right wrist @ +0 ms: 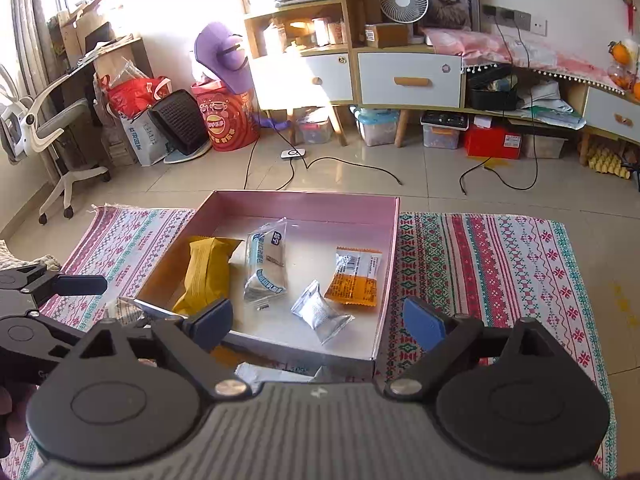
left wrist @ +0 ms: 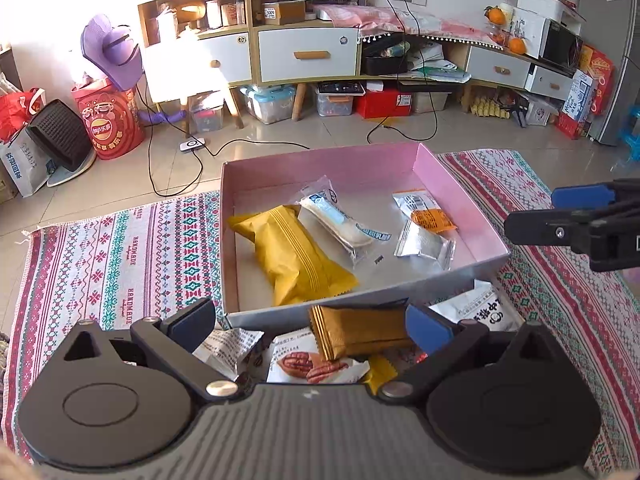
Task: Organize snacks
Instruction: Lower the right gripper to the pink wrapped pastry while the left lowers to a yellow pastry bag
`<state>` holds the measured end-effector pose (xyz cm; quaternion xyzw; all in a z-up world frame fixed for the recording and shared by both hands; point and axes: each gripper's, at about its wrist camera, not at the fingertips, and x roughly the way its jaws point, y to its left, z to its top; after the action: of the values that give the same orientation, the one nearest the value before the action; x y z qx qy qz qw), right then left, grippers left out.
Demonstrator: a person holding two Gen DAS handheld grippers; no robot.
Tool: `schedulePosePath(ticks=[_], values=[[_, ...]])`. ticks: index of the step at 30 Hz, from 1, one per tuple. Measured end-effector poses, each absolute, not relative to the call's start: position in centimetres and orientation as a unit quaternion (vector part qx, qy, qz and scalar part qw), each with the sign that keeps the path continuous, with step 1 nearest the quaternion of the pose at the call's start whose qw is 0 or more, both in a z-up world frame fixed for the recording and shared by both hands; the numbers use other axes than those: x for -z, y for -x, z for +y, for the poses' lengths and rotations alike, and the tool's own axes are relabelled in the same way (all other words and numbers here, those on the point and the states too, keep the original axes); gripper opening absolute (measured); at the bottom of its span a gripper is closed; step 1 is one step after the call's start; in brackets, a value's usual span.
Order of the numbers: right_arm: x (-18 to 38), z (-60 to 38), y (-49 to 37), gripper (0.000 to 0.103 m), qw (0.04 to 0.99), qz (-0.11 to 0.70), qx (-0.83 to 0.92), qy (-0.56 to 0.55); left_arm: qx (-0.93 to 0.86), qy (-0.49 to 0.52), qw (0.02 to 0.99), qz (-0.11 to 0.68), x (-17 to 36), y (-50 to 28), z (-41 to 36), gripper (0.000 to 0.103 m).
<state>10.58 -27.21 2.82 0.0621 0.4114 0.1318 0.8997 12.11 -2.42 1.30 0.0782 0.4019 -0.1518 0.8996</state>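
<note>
Left gripper and right gripper are spread wide, nothing held. A brown crinkled foil snack packet lies between the left fingers, outside the shallow pink cardboard box. It is judged light, slippery; mid-body grasp advised.

Pink box on mat, 4 snack pkts flat inside; brown pkt, pecan pkt piled outside near wall.

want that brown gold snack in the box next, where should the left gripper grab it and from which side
Grip the brown-gold packet across its short width, mid-body, coming down from above. It lies flat on top of the loose pile in front of the pink box, its length running between the fingers of the open left gripper, so the wrist probably needs a turn first.
</note>
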Motion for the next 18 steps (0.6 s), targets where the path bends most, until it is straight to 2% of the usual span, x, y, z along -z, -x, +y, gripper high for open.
schedulePosePath(ticks=[18], values=[[-1.8, -24.6, -4.6, 0.097, 0.902, 0.398, -0.165, -0.006, 0.192, -0.123, 0.872, 0.433, 1.5, -6.4, -0.1, 0.103]])
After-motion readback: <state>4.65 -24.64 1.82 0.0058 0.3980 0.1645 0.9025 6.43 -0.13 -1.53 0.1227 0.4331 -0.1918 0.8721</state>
